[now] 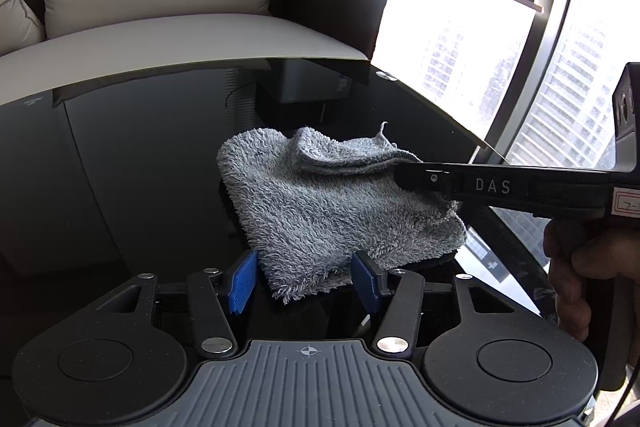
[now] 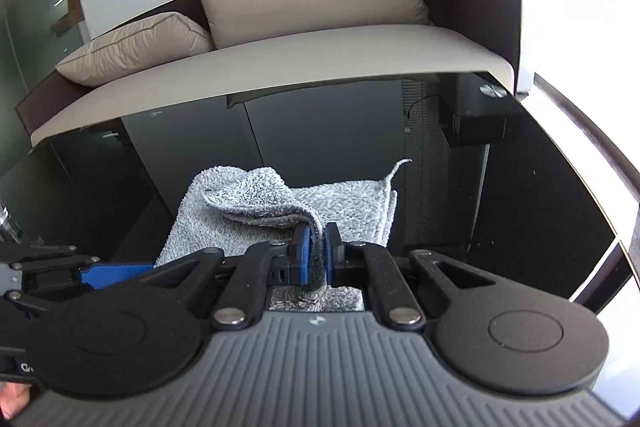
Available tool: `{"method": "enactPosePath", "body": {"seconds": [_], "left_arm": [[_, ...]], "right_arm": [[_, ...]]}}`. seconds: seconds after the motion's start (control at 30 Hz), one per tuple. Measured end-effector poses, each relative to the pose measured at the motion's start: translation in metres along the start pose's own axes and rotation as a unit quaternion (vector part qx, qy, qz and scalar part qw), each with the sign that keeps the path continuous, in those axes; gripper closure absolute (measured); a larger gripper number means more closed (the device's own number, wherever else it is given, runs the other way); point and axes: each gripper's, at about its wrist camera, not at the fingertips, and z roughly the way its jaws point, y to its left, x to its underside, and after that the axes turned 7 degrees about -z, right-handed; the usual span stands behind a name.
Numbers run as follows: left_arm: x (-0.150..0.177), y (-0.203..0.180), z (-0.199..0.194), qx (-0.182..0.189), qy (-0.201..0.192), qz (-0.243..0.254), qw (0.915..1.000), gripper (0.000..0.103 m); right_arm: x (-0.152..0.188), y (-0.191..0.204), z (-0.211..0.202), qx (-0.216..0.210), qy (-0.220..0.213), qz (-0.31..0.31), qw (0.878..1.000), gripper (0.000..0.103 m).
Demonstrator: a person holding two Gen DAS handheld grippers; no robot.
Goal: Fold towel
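the grey towel [image 1: 320, 203] lies partly folded on the black glass table [image 1: 120, 167], with a sofa [image 1: 180, 27] beyond the far edge. our right gripper [image 2: 316, 253] is clamped on a raised fold of the towel, which the right wrist view shows pinched between the blue pads [image 2: 305, 255]; the left view shows it reaching in level from the side, held by a hand [image 1: 576, 267]. our left gripper [image 1: 306, 279] stands apart, its fingers either side of the near corner.
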Motion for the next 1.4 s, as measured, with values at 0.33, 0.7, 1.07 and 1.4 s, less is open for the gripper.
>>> {"method": "enactPosePath", "body": {"seconds": [0.33,0.7,1.07,1.4], "left_arm": [[0.002,0.002,0.0,-0.002,-0.001,0.007,1.0,0.054],[0.001,0.002,-0.001,-0.002,-0.001,0.008,1.0,0.054],[0.002,0.001,0.0,-0.001,-0.001,0.012,0.9999,0.051],[0.002,0.0,0.001,-0.001,0.0,0.013,0.9999,0.05]], "right_arm": [[0.003,-0.005,-0.003,0.008,-0.018,0.019,1.0,0.095],[0.007,0.043,-0.001,0.072,-0.028,-0.212,0.974,0.082],[0.018,0.056,0.012,0.078,-0.03,-0.353,0.932,0.082],[0.032,0.063,0.016,0.08,-0.029,-0.463,0.882,0.082]]}}
